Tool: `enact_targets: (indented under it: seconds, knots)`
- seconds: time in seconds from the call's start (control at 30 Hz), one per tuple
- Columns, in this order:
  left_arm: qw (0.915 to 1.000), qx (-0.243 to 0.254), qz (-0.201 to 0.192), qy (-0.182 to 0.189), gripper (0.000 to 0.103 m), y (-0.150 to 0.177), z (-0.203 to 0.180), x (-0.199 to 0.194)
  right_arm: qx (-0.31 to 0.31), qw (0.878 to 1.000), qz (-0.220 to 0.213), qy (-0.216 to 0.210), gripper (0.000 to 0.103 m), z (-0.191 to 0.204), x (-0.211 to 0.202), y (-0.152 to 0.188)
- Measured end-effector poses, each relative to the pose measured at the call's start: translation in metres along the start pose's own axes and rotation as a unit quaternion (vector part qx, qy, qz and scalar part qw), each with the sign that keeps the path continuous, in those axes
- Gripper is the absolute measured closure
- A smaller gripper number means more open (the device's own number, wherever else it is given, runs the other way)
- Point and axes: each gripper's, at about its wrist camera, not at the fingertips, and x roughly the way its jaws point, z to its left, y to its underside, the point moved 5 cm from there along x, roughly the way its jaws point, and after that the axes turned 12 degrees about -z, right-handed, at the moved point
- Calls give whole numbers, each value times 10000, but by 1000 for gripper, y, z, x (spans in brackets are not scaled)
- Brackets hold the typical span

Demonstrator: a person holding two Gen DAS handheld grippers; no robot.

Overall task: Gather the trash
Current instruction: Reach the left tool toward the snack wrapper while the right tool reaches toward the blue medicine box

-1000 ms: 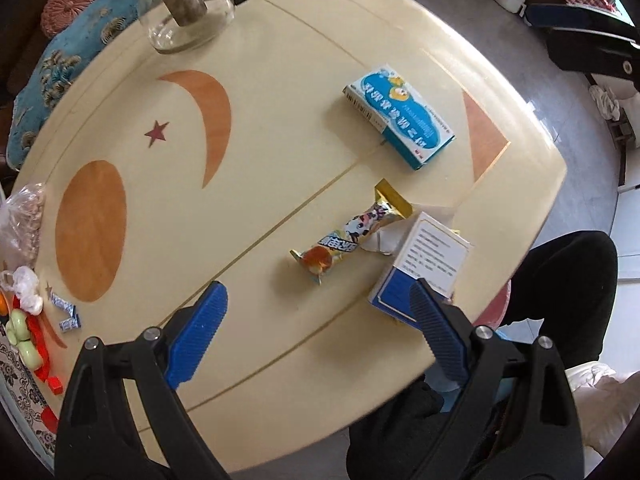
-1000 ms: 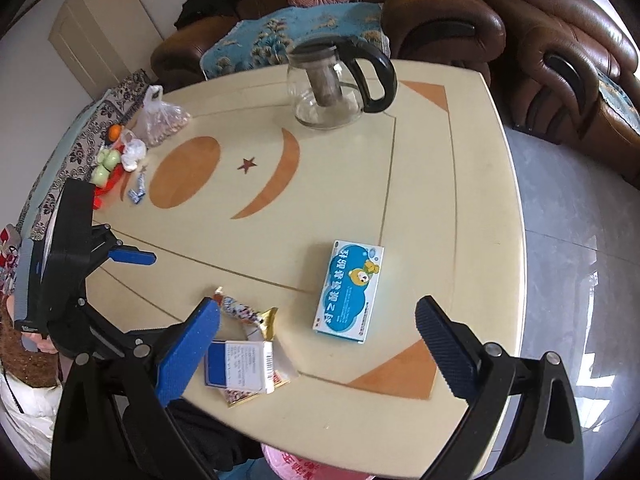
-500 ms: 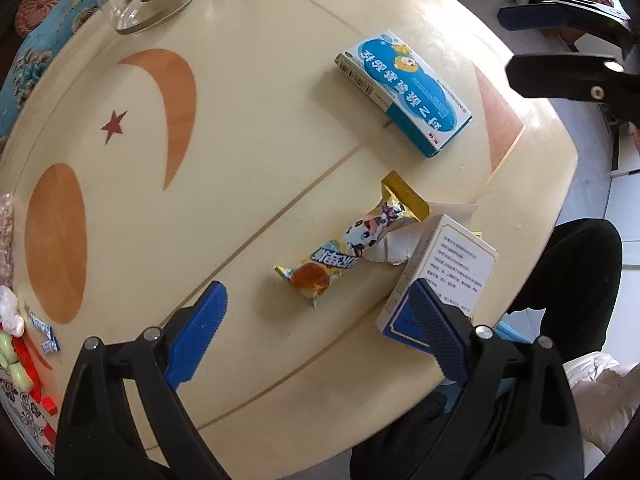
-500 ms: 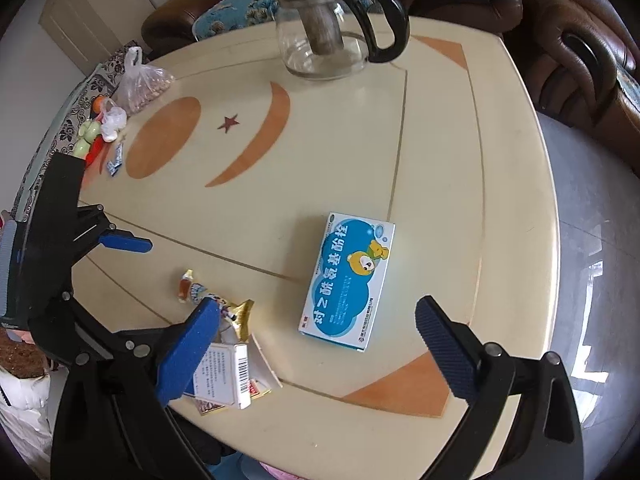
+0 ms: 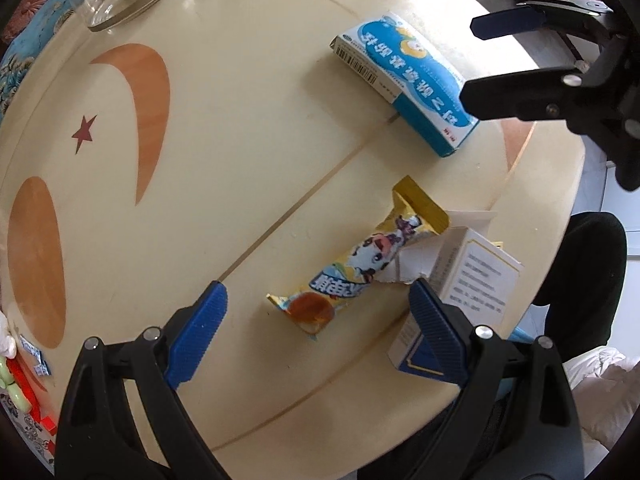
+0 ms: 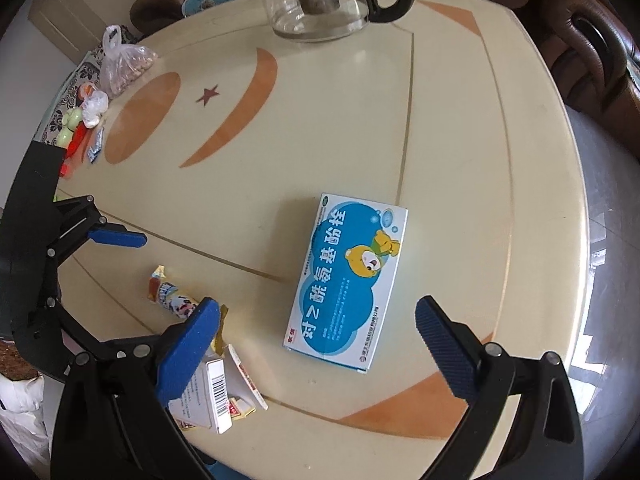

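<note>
A yellow snack wrapper (image 5: 360, 264) with a cartoon cow lies on the cream table (image 5: 240, 152), between the fingers of my open left gripper (image 5: 316, 300). A white and blue torn box (image 5: 460, 300) stands beside its right finger. A blue medicine box (image 6: 350, 286) with a bear lies flat between the fingers of my open right gripper (image 6: 316, 322); it also shows in the left wrist view (image 5: 408, 80). The wrapper (image 6: 172, 300) and the torn box (image 6: 212, 396) show at the lower left of the right wrist view. Both grippers are empty.
A glass teapot (image 6: 320, 0) stands at the far side. A plastic bag of nuts (image 6: 120, 64), small toys and sweets (image 6: 80, 128) lie at the left edge. Brown sofas (image 6: 592, 40) stand behind the table. The table's front edge (image 5: 360, 420) is close under me.
Both grippers have moved forward and lower toward the table. The wrapper now sits between the left fingers and the blue box between the right fingers. Nothing on the table moved.
</note>
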Motion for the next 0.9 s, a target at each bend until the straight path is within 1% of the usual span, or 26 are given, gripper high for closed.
enact_targets:
  seconds: [0.33, 0.37, 0.53, 0.6, 0.67, 0.73, 0.77, 0.83, 0.9]
  knots:
    - [9999, 49, 161, -23, 13, 5, 4, 21, -11, 9999, 135, 80, 7, -2, 23, 1]
    - [9998, 65, 173, -24, 13, 2, 4, 24, -9, 9999, 146, 84, 7, -2, 25, 1]
    - [9998, 155, 49, -67, 16, -1, 1, 24, -38, 9997, 171, 159, 7, -1, 33, 0]
    - [9998, 171, 1, -135, 19, -2, 1, 24, -80, 9995, 177, 243, 7, -1, 36, 1]
    - [9995, 177, -59, -246, 27, -2, 1, 22, -125, 9993, 185, 298, 7, -1, 39, 1]
    - [9990, 219, -128, -360, 32, -1, 3, 19, -144, 9991, 206, 333, 7, -1, 41, 2]
    - [9990, 213, -150, -355, 34, -1, 2, 19, -141, 9991, 222, 346, 8, -1, 42, 3]
    - [9989, 212, -185, -364, 38, 1, -3, 18, -128, 9989, 265, 378, 11, -1, 45, 4]
    - [9990, 170, -201, -371, 42, 2, -9, 17, -126, 9986, 310, 398, 19, -1, 48, 4]
